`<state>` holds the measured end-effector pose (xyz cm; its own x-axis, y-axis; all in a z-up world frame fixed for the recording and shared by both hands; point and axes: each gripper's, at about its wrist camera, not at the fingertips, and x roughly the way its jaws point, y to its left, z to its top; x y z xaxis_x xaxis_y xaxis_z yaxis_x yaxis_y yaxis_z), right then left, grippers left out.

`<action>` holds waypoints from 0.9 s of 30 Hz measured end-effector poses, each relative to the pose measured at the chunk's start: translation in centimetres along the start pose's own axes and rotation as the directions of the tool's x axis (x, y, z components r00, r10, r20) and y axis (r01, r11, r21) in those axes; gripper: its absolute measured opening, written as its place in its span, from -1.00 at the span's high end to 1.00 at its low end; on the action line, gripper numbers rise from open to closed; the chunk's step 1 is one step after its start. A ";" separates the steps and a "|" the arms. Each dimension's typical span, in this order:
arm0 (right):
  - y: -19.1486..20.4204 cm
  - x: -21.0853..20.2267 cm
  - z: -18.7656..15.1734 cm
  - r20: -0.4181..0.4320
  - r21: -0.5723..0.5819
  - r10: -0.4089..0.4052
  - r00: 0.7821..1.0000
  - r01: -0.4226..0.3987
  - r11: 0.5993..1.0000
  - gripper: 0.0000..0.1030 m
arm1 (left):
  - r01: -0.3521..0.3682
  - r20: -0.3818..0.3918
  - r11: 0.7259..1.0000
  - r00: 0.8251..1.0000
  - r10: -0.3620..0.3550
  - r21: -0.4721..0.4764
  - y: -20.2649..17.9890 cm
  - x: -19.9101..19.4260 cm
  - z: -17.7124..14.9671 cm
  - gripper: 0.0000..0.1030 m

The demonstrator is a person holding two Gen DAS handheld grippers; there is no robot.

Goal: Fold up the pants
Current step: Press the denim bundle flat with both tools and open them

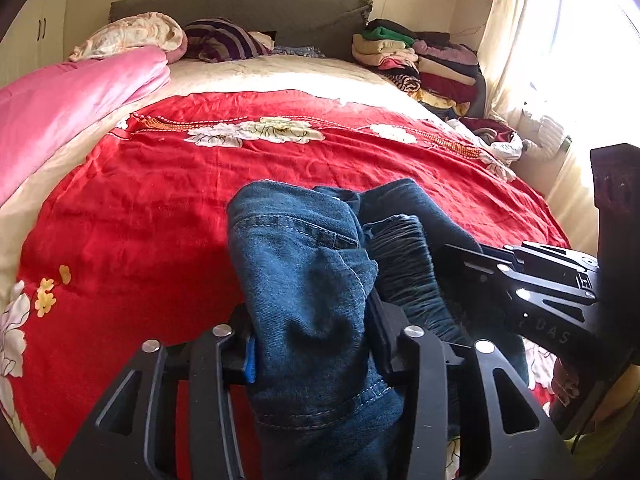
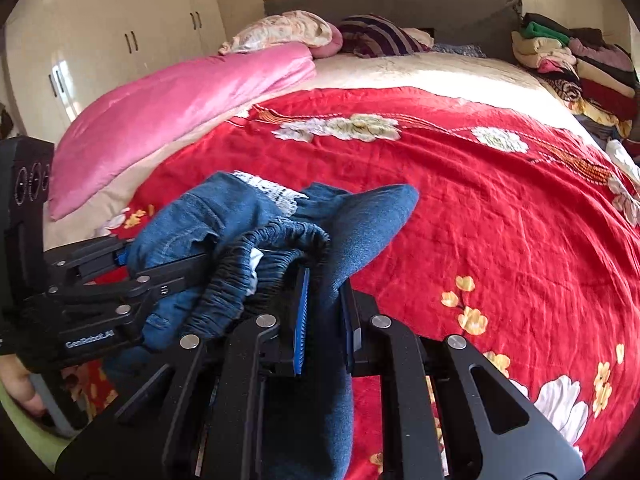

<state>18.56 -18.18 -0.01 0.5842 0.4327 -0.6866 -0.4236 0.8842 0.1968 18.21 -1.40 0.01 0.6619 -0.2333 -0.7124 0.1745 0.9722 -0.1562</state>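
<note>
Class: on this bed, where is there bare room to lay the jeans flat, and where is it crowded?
Free: the red floral bedspread ahead of the jeans, up to the flower band, between the pink quilt and the window side. Crowded: the folded clothes pile and the pillows by the headboard.

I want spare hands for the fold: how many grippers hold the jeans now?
2. The left gripper clamps a thick bunch of the jeans; the right gripper pinches a leg beside the elastic waistband.
</note>
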 end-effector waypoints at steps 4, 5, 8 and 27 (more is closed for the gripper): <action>-0.7 0.8 -0.4 -0.031 0.010 -0.042 0.999 0.042 0.999 0.78 | -0.017 -0.016 1.000 1.000 0.017 0.007 -0.1 0.6 -0.3 0.05; -0.8 1.0 -0.5 -0.042 0.006 -0.056 0.998 0.056 0.998 0.71 | -0.025 -0.021 1.000 0.999 0.025 0.009 -0.1 0.8 -0.4 0.05; -1.2 1.9 -0.9 -0.084 0.001 -0.124 0.989 0.125 0.992 0.15 | -0.028 -0.031 1.000 0.999 0.028 0.005 0.0 1.2 -0.6 0.00; -2.1 2.1 -1.4 -0.116 0.021 -0.198 0.973 0.201 0.979 -0.35 | -0.037 -0.050 0.999 0.998 0.036 -0.018 0.3 1.3 -1.2 -0.40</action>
<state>19.71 -19.41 -2.81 0.5721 0.2260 -0.7885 -0.2826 0.9567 0.0692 18.24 -1.34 -1.79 0.6301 -0.1971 -0.7511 0.1372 0.9803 -0.1422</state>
